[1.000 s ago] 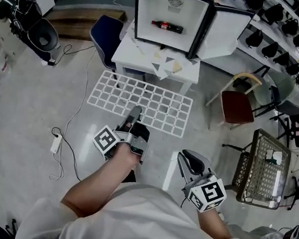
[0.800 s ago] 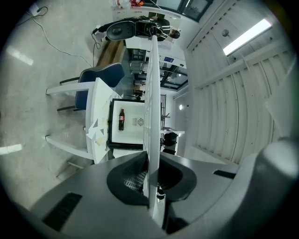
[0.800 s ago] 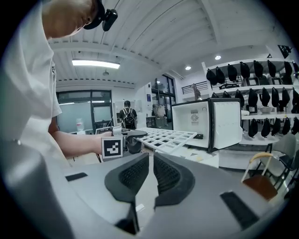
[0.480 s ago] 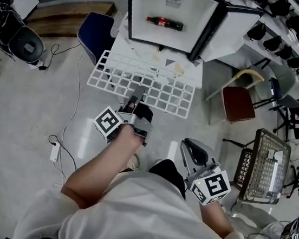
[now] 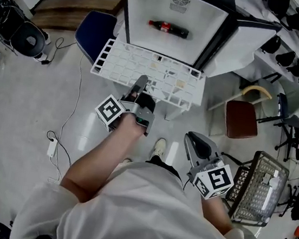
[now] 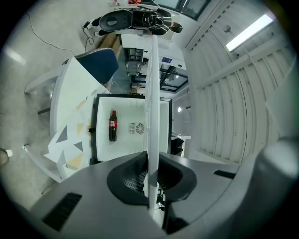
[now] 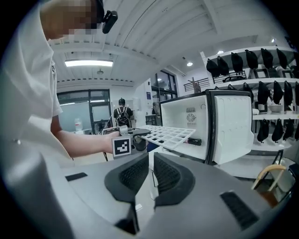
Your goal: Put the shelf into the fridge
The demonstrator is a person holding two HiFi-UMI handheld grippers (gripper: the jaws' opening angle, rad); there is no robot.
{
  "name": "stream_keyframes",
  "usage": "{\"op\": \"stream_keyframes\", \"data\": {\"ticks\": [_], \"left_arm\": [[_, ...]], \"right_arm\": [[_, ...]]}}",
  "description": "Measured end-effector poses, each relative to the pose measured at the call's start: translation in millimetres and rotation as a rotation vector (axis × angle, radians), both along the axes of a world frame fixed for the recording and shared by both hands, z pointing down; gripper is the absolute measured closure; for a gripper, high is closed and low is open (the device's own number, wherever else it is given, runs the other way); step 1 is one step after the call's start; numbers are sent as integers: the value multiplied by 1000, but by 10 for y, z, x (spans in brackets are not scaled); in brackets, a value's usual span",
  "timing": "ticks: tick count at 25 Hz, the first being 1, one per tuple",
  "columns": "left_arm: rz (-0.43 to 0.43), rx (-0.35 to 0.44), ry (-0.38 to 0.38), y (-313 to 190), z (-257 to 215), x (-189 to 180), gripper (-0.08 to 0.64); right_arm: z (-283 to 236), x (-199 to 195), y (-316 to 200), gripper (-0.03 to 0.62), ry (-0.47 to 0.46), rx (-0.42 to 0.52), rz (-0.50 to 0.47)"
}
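Two tongs in play: the left tongs (image 5: 138, 85) are clamped on the near edge of the white grid shelf (image 5: 169, 76), which sits level just in front of the open fridge (image 5: 148, 1), bottle (image 5: 168, 28) inside. Off to the side, the right tongs (image 5: 198, 144) are nearly closed with nothing in them.

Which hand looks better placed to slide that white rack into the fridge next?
Left. The left gripper is shut on the near edge of the shelf, which already points at the open fridge. The right gripper is empty and farther from the fridge.
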State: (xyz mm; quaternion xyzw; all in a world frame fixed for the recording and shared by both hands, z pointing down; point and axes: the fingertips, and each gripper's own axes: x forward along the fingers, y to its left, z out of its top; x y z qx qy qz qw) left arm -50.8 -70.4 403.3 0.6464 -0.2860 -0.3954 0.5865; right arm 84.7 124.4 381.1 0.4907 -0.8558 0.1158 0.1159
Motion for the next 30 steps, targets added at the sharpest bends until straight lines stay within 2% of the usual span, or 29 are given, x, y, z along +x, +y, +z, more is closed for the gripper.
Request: {"op": "stream_keyframes", "data": {"ticks": [6, 12, 17, 21, 30], "left_arm": [[-17, 0, -1, -562, 47, 421, 522], [-55, -7, -13, -964, 137, 606, 522], [-60, -37, -22, -1251, 241, 663, 522], [-47, -43, -29, -1474, 259, 731, 522], [-24, -63, 4, -1787, 226, 765, 522]], "right_arm": [[18, 586, -619, 549, 2, -10, -49], [155, 943, -1015, 549, -6, -42, -87], [214, 979, -1255, 549, -7, -63, -82], [186, 1014, -1424, 549, -5, -72, -43], [159, 891, -1677, 549, -3, -102, -28]]}}
